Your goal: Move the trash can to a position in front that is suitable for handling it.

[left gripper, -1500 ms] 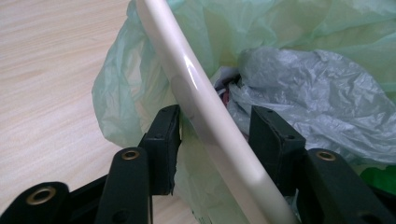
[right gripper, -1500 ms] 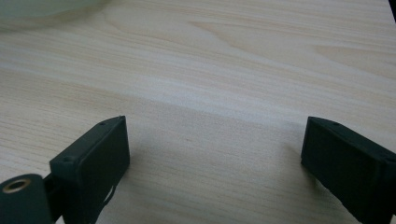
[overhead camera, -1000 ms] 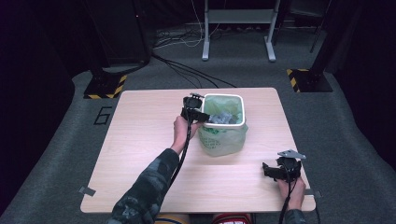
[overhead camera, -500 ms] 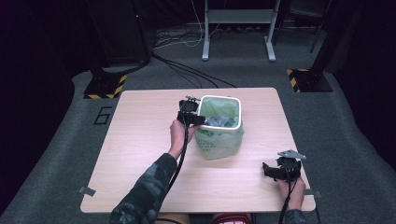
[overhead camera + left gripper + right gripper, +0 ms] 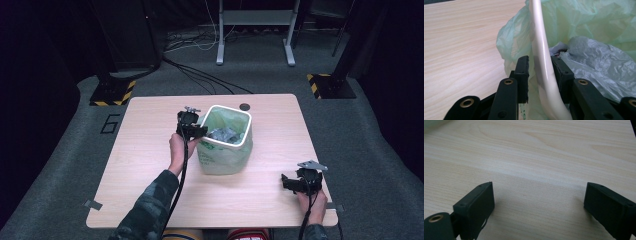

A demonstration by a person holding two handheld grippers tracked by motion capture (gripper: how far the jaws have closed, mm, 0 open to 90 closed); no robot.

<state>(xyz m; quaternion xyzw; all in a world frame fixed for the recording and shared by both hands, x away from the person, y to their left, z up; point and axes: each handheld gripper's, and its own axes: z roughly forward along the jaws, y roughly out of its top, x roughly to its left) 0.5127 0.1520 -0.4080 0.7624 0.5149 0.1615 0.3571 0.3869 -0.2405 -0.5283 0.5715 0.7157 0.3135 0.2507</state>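
The bin [image 5: 227, 137] rim is straddled by the closing left claw [image 5: 540, 75]; the right claw [image 5: 539, 207] is held apart over the desk [image 5: 150, 150].

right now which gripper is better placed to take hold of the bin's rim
Left. The left gripper already straddles the white rim of the bin, one jaw outside, one inside over the green bag, and its jaws have just been closing. The right gripper sits open on the table, well away.
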